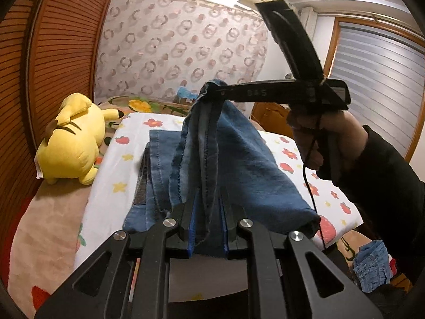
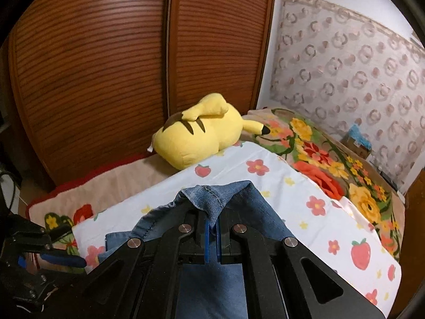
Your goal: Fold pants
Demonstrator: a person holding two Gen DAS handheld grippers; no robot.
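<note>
Mid-fold: both the left gripper [image 1: 207, 220] and the right gripper [image 2: 211, 235] are clamped on the pants [image 1: 233, 159], lifted above the strawberry sheet [image 2: 305, 212]. Next, probably: lay the raised edge over, aligned.

Dark blue denim pants [image 1: 239, 159] are showing paler seams, lying on a white sheet [image 2: 292, 194] printed with red strawberries and flowers. A yellow plush toy [image 2: 202, 130] is showing brown stripes, far left.

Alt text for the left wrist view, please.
The left gripper and right gripper each pinch blue jeans, lifting them over a flowered sheet on a bed. A yellow plush toy lies left.
</note>
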